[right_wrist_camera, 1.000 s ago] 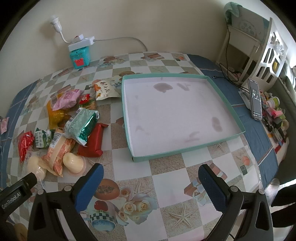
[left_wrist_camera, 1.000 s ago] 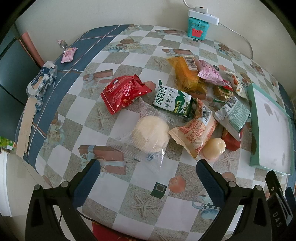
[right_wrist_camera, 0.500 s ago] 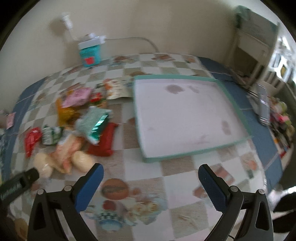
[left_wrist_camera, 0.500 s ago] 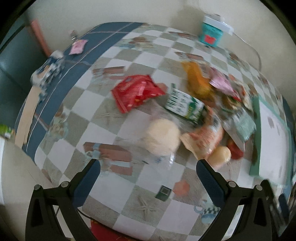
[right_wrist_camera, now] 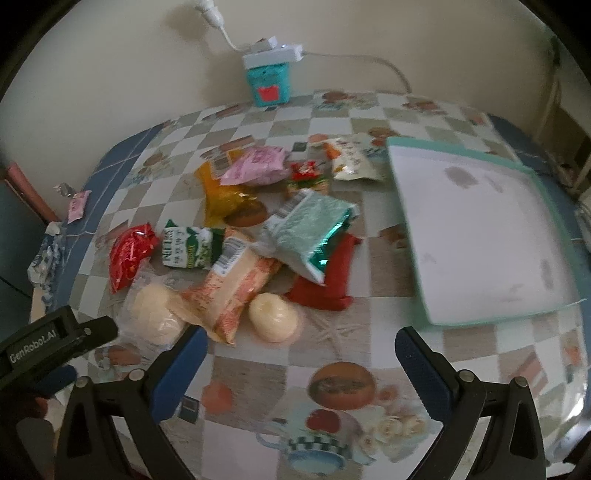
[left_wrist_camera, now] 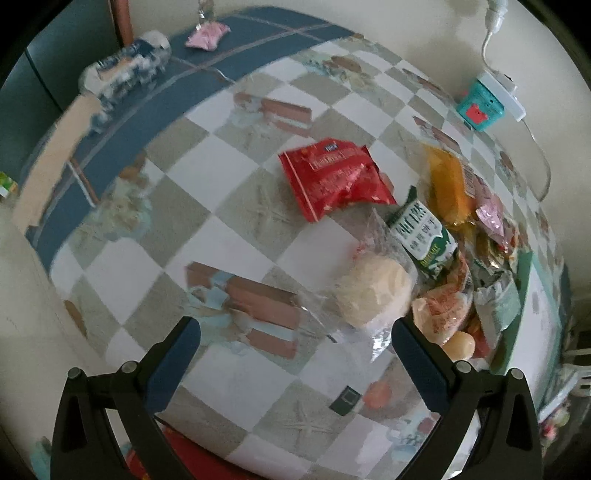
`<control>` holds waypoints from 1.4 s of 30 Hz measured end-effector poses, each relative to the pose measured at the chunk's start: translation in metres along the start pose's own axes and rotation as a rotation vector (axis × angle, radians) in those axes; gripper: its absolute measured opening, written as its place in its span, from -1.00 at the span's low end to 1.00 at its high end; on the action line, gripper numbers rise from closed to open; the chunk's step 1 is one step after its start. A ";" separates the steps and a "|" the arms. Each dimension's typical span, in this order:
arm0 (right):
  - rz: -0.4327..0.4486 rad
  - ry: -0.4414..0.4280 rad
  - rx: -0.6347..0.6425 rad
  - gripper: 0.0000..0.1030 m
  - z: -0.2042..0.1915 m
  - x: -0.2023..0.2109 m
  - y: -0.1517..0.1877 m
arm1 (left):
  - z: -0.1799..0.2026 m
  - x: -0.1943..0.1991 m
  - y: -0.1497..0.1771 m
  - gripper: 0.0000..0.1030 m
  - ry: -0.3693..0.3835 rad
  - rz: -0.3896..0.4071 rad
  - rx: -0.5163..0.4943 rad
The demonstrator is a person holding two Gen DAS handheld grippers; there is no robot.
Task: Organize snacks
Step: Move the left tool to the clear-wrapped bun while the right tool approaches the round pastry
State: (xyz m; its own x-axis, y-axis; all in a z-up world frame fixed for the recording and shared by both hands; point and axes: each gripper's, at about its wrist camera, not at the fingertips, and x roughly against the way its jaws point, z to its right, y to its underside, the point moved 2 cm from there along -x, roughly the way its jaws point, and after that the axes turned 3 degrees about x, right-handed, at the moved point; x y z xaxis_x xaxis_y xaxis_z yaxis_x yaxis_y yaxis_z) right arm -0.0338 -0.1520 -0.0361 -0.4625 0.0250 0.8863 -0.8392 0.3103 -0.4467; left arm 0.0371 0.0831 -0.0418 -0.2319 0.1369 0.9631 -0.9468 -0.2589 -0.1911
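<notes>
A heap of snack packets lies on the checked tablecloth. It holds a red packet point(left_wrist_camera: 334, 182) point(right_wrist_camera: 131, 254), a green-and-white biscuit pack point(left_wrist_camera: 423, 238) point(right_wrist_camera: 192, 247), a round pale bun in a clear wrapper point(left_wrist_camera: 373, 291) point(right_wrist_camera: 155, 314), an orange-striped packet point(right_wrist_camera: 236, 291), a small pale bun point(right_wrist_camera: 273, 321), a teal foil packet point(right_wrist_camera: 312, 229), and orange point(right_wrist_camera: 221, 192) and pink point(right_wrist_camera: 258, 166) packets. An empty teal-rimmed tray point(right_wrist_camera: 406, 221) lies to the right of the heap. My left gripper point(left_wrist_camera: 295, 358) is open and empty, just in front of the wrapped bun. My right gripper point(right_wrist_camera: 301, 360) is open and empty, in front of the small bun.
A teal box under a white power strip point(right_wrist_camera: 269, 79) stands against the back wall. A small pink packet point(left_wrist_camera: 207, 31) and a crumpled blue-white wrapper point(left_wrist_camera: 122, 74) lie at the far left table edge. A shelf stands at the far right.
Both grippers have swung to the left and moved closer to the table. The snack heap now sits nearer my right gripper; the tray has shifted to the right of its view. Nothing was grasped.
</notes>
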 end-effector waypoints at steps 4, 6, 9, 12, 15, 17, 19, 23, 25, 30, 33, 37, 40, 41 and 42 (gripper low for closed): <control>-0.044 -0.024 0.003 0.70 -0.002 -0.014 -0.001 | 0.010 -0.007 -0.001 1.00 0.051 -0.031 -0.005; -0.055 -0.029 0.000 0.68 -0.002 -0.020 -0.001 | 0.018 -0.010 -0.003 1.00 0.073 -0.036 -0.015; -0.061 -0.032 -0.001 0.59 -0.003 -0.025 -0.003 | 0.029 -0.014 -0.005 1.00 0.078 -0.043 -0.037; -0.069 -0.019 -0.004 0.55 -0.003 -0.030 -0.005 | 0.036 -0.020 -0.008 1.00 0.068 -0.046 -0.047; -0.087 -0.019 -0.007 0.44 -0.003 -0.037 -0.006 | 0.044 -0.027 -0.013 1.00 0.059 -0.051 -0.068; -0.095 -0.024 -0.004 0.42 -0.004 -0.039 -0.006 | 0.049 -0.032 -0.015 1.00 0.044 -0.054 -0.089; -0.097 -0.024 0.000 0.42 -0.005 -0.042 -0.007 | 0.056 -0.037 -0.016 1.00 0.010 -0.053 -0.124; -0.105 -0.017 0.006 0.42 -0.005 -0.046 -0.008 | 0.059 -0.047 -0.019 1.00 -0.035 -0.066 -0.145; -0.111 -0.019 0.007 0.42 -0.005 -0.048 -0.008 | 0.057 -0.051 -0.023 1.00 -0.041 -0.073 -0.123; -0.116 -0.022 0.013 0.42 -0.006 -0.050 -0.008 | 0.045 -0.053 -0.035 1.00 -0.050 -0.056 -0.054; -0.123 -0.023 0.017 0.41 -0.007 -0.051 -0.007 | 0.041 -0.054 -0.040 1.00 -0.077 -0.043 -0.047; -0.122 -0.029 0.021 0.20 -0.008 -0.052 -0.008 | 0.048 -0.061 -0.041 1.00 -0.080 -0.059 -0.072; -0.123 -0.032 0.024 0.02 -0.010 -0.055 -0.009 | 0.055 -0.065 -0.040 1.00 -0.081 -0.059 -0.086; -0.123 -0.033 0.024 -0.02 -0.010 -0.056 -0.009 | 0.058 -0.067 -0.039 1.00 -0.084 -0.060 -0.090; -0.124 -0.032 0.023 -0.05 -0.010 -0.057 -0.010 | 0.060 -0.069 -0.040 1.00 -0.084 -0.063 -0.091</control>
State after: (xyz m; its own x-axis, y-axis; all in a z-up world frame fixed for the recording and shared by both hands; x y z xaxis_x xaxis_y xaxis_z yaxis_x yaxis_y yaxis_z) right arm 0.0039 -0.1467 -0.0811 -0.3638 -0.0423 0.9305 -0.8966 0.2869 -0.3374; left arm 0.1042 0.0269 -0.0896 -0.1555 0.0686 0.9855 -0.9761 -0.1642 -0.1426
